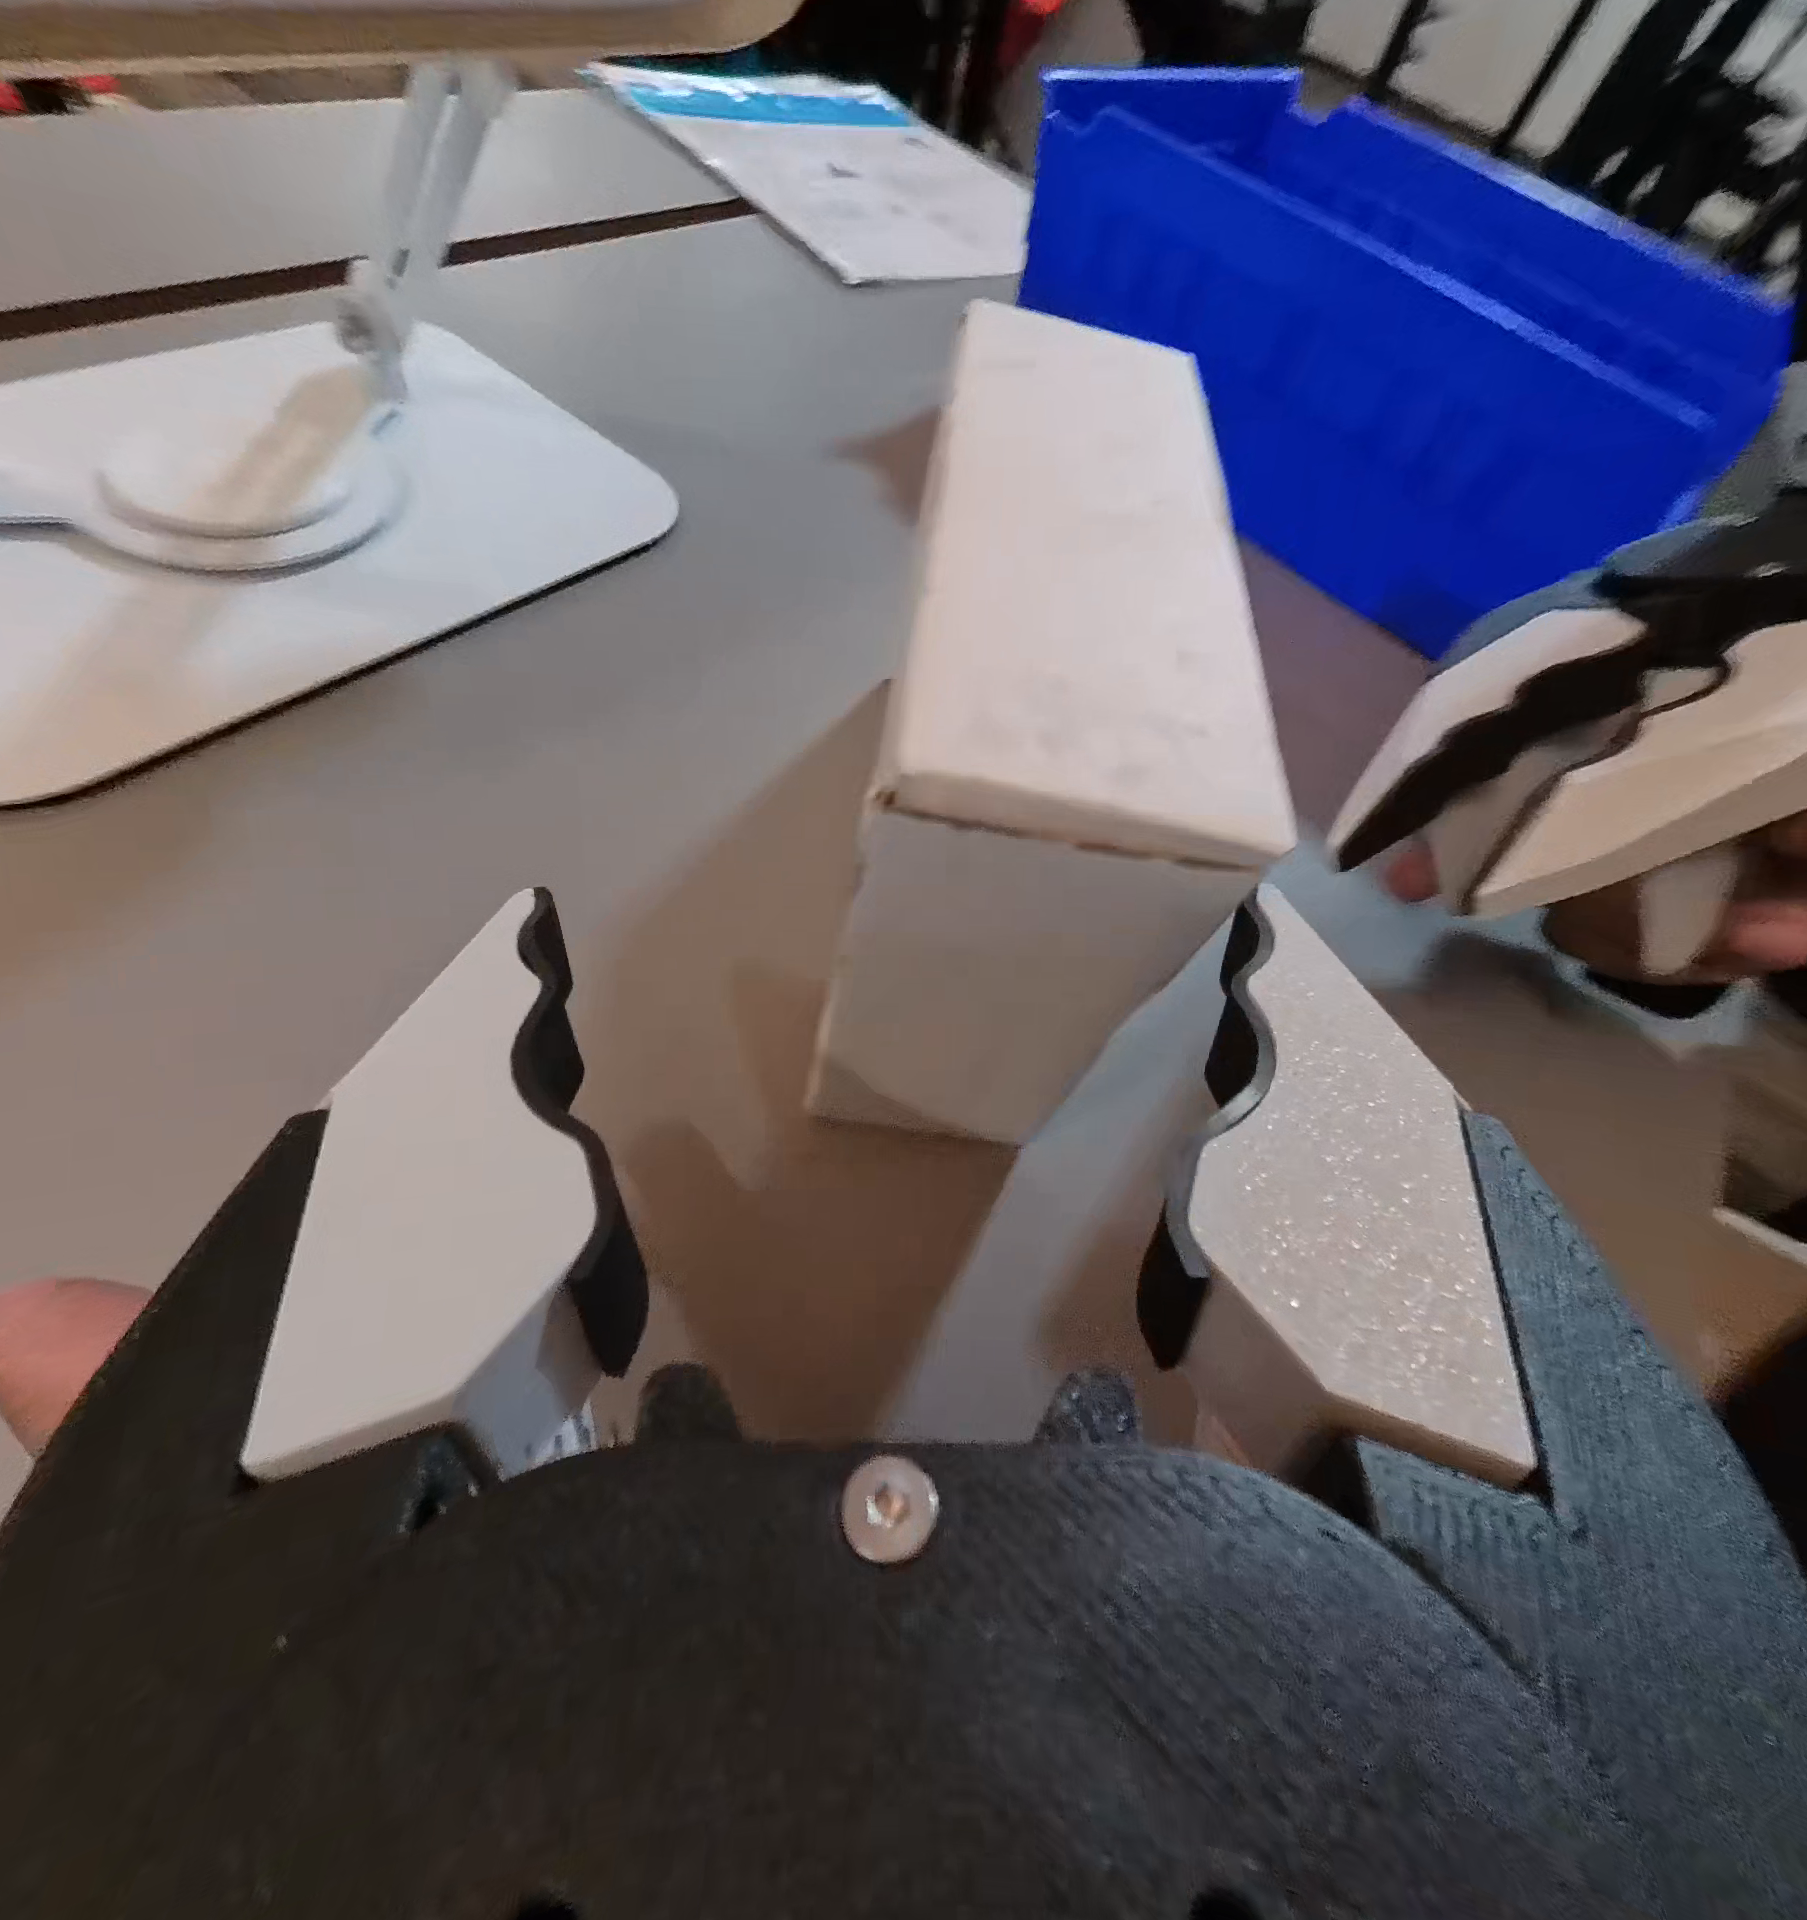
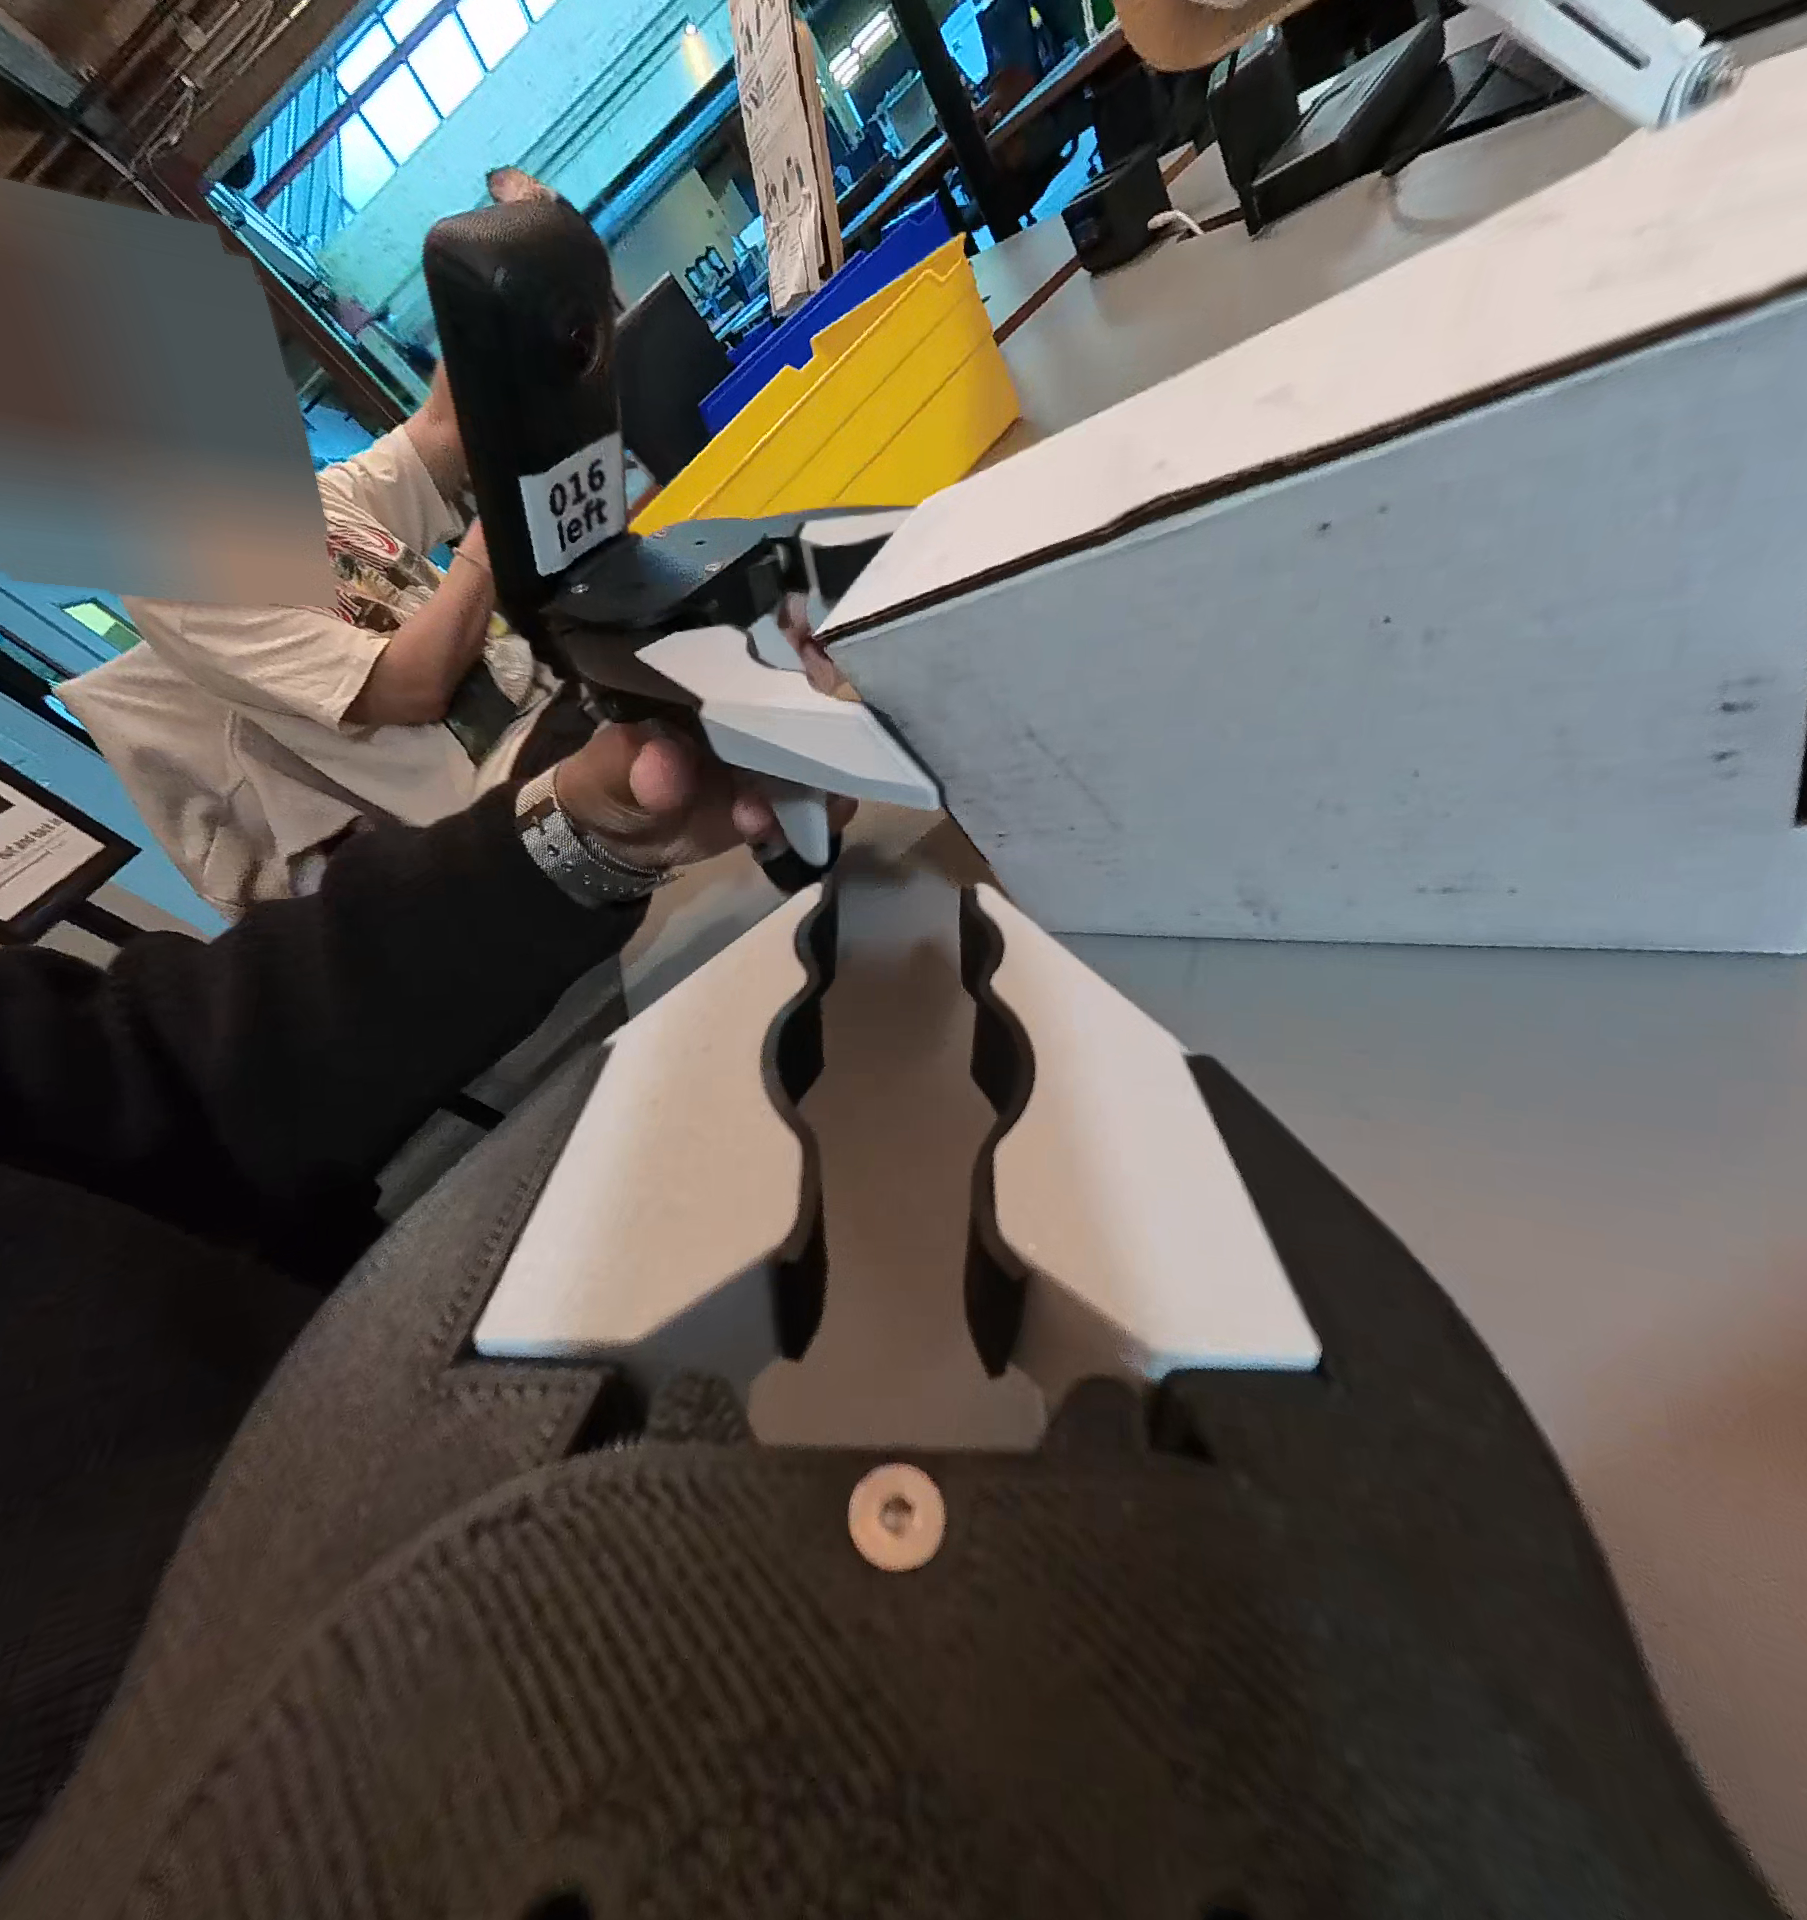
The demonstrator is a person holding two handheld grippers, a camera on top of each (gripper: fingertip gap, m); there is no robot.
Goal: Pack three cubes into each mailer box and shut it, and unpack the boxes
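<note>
On the grey tabletop [image 1: 566, 831] before you, a closed white mailer box [image 1: 1075, 665] lies lengthwise, its lid shut so that its contents cannot be told. Behind it to the right stands a blue bin [image 1: 1398, 343]; to the left sits the white base of a monitor stand [image 1: 255, 582], with a printed sheet [image 1: 847, 177] farther back. Your left gripper [image 1: 899, 914] has its fingers spread wide and empty, their tips just short of the box's near end. Your right gripper [image 2: 899, 904], low beside the box's near corner, has its fingers parted by a narrow gap, holding nothing. In the right wrist view a yellow bin [image 2: 857, 405] stands beyond the box; what the bins hold is hidden.
</note>
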